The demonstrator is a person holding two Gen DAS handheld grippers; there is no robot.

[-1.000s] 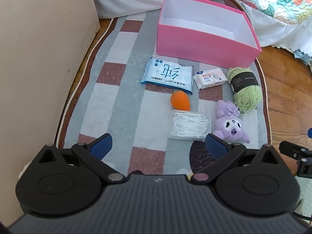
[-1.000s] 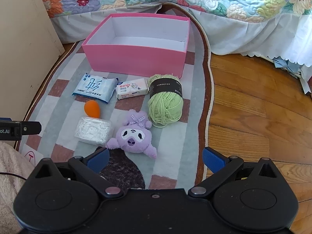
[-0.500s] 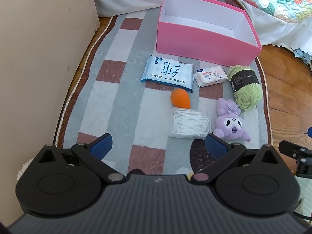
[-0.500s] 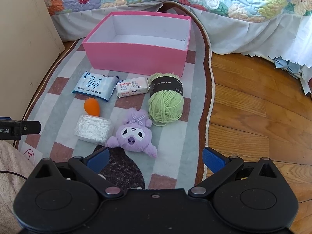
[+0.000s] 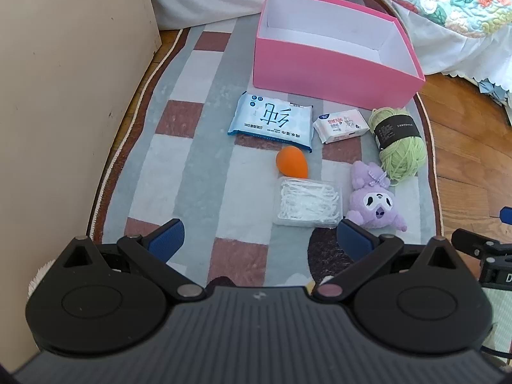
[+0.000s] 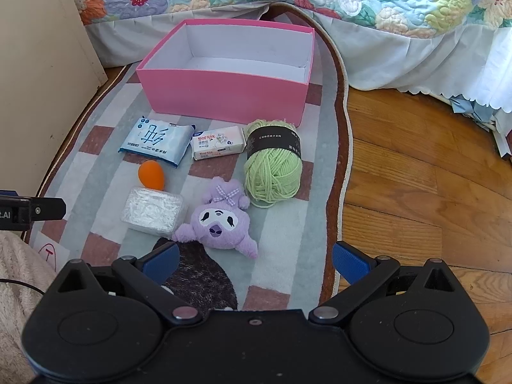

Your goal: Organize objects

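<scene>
Hand-held gripper [image 6: 254,260] — body cropped below

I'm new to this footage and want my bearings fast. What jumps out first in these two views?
The open, empty pink cardboard box at the far end of the striped rug grabs the eye first. In front of it, a ball of light green yarn lies at the right, with a purple plush toy nearer the camera. Both hand-held grippers, left and right, hang open over the near end, holding nothing.
</scene>
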